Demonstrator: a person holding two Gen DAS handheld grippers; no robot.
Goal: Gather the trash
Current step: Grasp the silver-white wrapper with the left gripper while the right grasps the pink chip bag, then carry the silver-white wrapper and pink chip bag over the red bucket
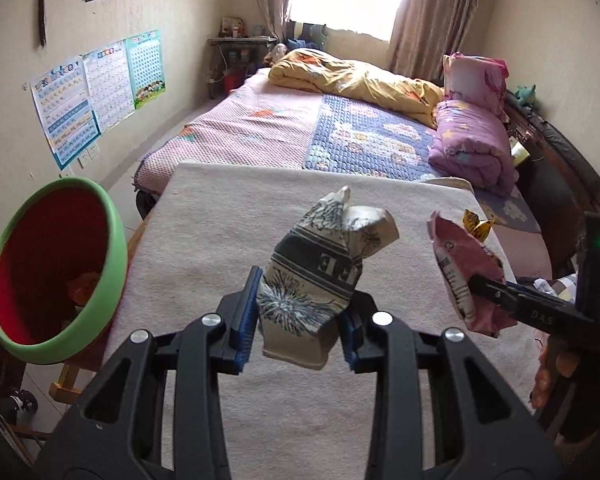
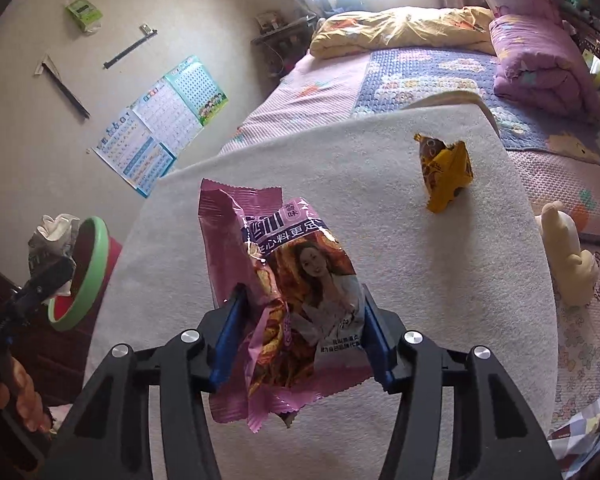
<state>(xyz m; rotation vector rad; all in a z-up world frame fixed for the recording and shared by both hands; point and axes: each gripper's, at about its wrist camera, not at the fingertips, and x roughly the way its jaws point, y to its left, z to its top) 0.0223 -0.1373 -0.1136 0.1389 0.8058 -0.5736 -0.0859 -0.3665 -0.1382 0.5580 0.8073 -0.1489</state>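
Observation:
My left gripper [image 1: 300, 304] is shut on a crumpled paper cup [image 1: 320, 268], beige with grey flower print, held above the white-towelled table [image 1: 220, 240]. My right gripper [image 2: 300, 324] is shut on a pink snack wrapper [image 2: 284, 288] with a woman's picture; it also shows in the left wrist view [image 1: 464, 272] at the right. A yellow-brown snack wrapper [image 2: 446, 172] stands on the towel [image 2: 380, 260] beyond the right gripper. The red bin with a green rim [image 1: 56, 264] sits at the table's left edge, with some trash inside. In the right wrist view the bin [image 2: 80, 276] is far left, the left gripper and cup beside it.
A bed [image 1: 300, 128] with yellow [image 1: 360, 76] and purple [image 1: 472, 148] quilts lies beyond the table. A cream plush toy [image 2: 568, 256] lies right of the towel. Posters [image 1: 100, 88] hang on the left wall. A dark headboard [image 1: 560, 160] runs along the right.

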